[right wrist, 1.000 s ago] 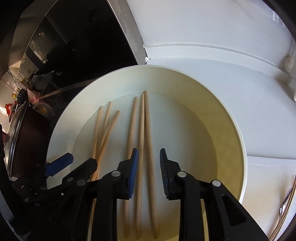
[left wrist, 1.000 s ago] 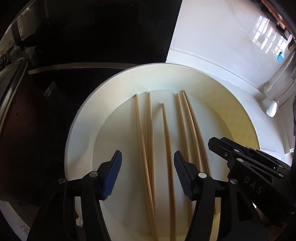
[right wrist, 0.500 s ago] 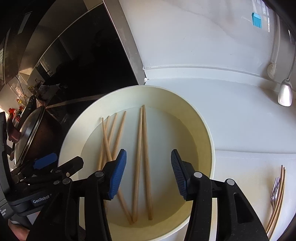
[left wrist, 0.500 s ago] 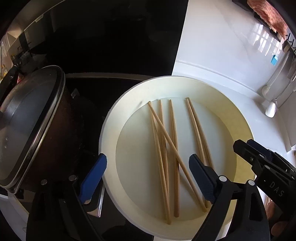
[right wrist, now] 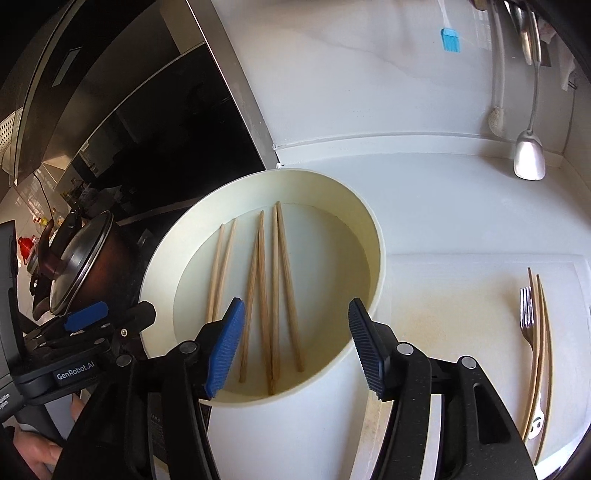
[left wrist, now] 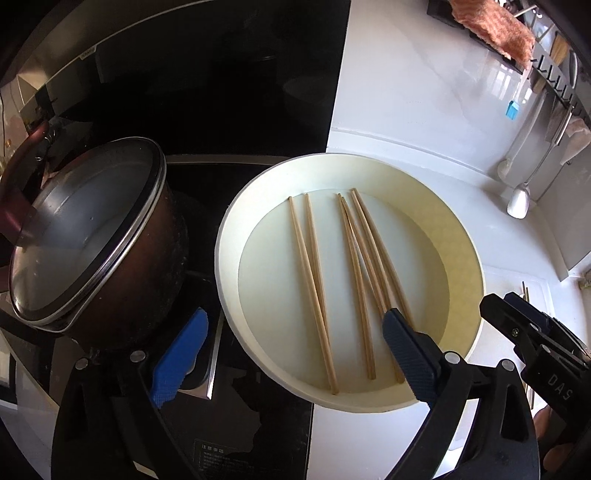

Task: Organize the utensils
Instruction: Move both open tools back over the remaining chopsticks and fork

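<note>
Several wooden chopsticks (left wrist: 314,273) (right wrist: 275,288) lie loose in a cream round basin (left wrist: 461,236) (right wrist: 369,229) on the white counter. My left gripper (left wrist: 291,354) is open and empty, raised above the basin's near rim, its left pad over the stove. My right gripper (right wrist: 295,343) is open and empty, raised above the basin's near right rim. A fork (right wrist: 528,317) and two more chopsticks (right wrist: 543,332) lie on the white board to the right.
A brown pot with a glass lid (left wrist: 92,236) (right wrist: 77,258) stands on the black stove left of the basin. A ladle (right wrist: 530,155) and a blue brush (right wrist: 450,40) hang on the back wall. A towel (left wrist: 491,26) lies on a rack.
Both grippers have lifted up and back out of the basin and opened wider. The chopsticks have shifted from a crossed pile to lying nearly parallel.
</note>
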### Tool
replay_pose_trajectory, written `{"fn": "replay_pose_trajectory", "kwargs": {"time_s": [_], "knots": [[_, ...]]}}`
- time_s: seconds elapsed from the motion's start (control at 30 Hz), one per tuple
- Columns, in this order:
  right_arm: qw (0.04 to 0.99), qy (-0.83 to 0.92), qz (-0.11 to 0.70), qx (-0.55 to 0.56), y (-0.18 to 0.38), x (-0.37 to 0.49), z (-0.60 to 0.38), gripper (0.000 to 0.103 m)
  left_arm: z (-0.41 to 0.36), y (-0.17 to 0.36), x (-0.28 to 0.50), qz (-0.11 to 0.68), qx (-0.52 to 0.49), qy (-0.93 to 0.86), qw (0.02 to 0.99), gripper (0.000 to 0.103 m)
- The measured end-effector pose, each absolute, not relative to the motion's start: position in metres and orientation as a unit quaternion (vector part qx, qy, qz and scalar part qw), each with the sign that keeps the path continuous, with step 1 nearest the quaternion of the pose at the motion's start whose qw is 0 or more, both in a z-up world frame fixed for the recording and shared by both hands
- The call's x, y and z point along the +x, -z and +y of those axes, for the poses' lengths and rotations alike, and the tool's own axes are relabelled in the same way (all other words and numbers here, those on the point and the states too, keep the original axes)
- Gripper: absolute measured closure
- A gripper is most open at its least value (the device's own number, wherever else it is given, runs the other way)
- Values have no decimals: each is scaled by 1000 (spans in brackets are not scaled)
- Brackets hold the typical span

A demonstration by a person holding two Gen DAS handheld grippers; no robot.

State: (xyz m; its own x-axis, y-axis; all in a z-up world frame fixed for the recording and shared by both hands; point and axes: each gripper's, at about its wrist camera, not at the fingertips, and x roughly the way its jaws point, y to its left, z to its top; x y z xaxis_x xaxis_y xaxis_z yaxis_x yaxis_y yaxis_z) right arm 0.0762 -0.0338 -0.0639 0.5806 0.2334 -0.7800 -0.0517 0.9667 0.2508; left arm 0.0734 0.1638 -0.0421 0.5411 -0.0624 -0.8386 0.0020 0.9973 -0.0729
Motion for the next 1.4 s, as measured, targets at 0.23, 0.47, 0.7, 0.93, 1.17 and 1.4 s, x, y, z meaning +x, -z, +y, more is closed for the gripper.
{"fn": "replay_pose_trajectory", "kwargs": {"time_s": [0.23,0.47,0.7,0.93,1.17,1.4], "knots": [[889,-38,444,102,60,31,-62,46,139,41,57,474,-31,55,878,9],[902,40,417,105,54,-22,-120,46,88,33,41,446,-6,100,890,8],[897,103,415,113,52,-64,-195,45,24,31,21,439,1,140,888,8],[903,98,405,100,60,-96,-268,45,-45,40,-11,439,3,125,890,8],[906,52,406,111,74,-108,-325,44,-90,55,-45,453,-2,70,889,8],[908,26,400,123,80,-100,-346,44,-112,59,-50,451,-5,44,892,8]]}}
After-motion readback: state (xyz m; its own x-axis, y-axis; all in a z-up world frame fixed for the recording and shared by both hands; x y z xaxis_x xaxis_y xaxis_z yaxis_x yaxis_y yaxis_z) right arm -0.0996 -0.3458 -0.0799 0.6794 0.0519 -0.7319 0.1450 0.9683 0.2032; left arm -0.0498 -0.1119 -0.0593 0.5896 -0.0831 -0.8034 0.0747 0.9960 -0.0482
